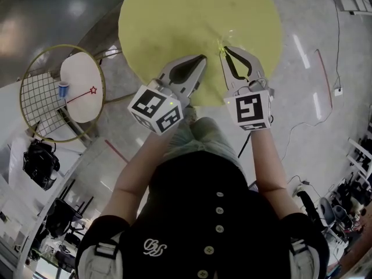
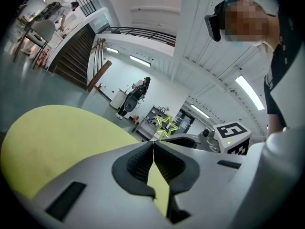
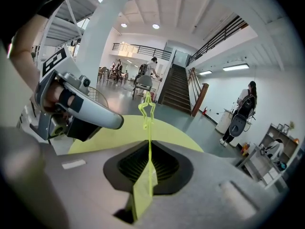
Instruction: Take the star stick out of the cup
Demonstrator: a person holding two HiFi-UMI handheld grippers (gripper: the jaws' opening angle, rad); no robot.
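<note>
Closest in is the person's black top (image 1: 192, 214), with both forearms reaching forward over a round yellow table (image 1: 174, 16).

The right gripper (image 3: 149, 143) has its jaws pressed together on the thin shaft of a yellow-green star stick (image 3: 147, 128). The shaft runs up from between the pads, and the star stands upright above the jaw tips, over the table's near edge.

The left gripper (image 2: 153, 143) is just beside it. Its jaws are closed against each other with nothing between them, and the tips point toward the star without touching it.

Well apart, off to the person's left, a small blue cup (image 1: 63, 89) stands on a white table (image 1: 81, 68) backed by a gold wire frame (image 1: 38, 100). A red star stick (image 1: 81, 96) slants away from near the cup. Whether its lower end sits inside the cup is too small to tell.

The stick in the right gripper is nowhere near any cup, so if it is the one meant, the lifting-out step looks finished. What remains would be setting it down, which calls for lowering it to the yellow table and then parting the jaws. If the red one is meant instead, the next move calls for a long reach left with a free gripper, jaws opened first, to pinch that thin shaft without tipping the cup.
</note>
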